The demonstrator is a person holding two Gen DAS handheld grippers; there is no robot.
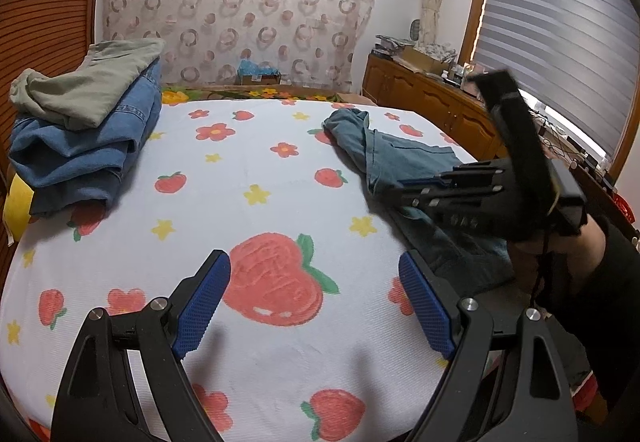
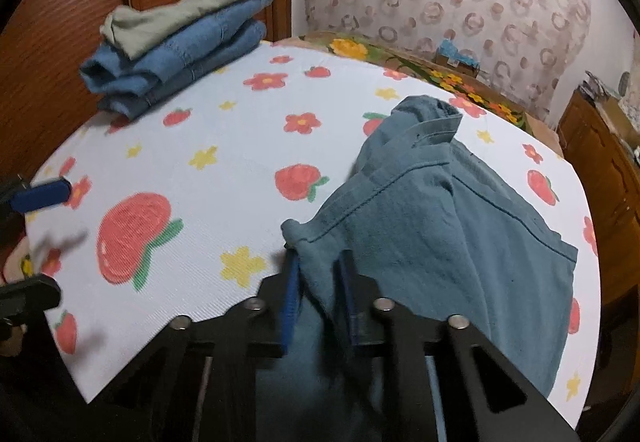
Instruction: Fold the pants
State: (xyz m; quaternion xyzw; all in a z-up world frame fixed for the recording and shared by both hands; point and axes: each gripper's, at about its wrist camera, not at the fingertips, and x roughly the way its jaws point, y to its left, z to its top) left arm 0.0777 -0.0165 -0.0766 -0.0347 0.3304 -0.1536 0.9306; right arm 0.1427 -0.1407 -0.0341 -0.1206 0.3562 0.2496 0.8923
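Note:
Teal-blue pants (image 2: 440, 218) lie rumpled on the right side of the strawberry-print sheet (image 2: 224, 178); they also show in the left wrist view (image 1: 384, 154). My right gripper (image 2: 320, 262) is shut on a bunched edge of the pants and lifts it slightly off the sheet. In the left wrist view the right gripper (image 1: 416, 190) is seen from the side over the pants. My left gripper (image 1: 314, 282) is open and empty above the sheet (image 1: 260, 170), left of the pants. One of its blue pads (image 2: 40, 196) shows at the right wrist view's left edge.
A stack of folded jeans topped by a grey-green garment (image 1: 84, 130) sits at the sheet's far left corner, also in the right wrist view (image 2: 176, 42). A wooden cabinet (image 1: 432, 102) stands to the right of the bed. A curtain (image 1: 240, 2) hangs behind.

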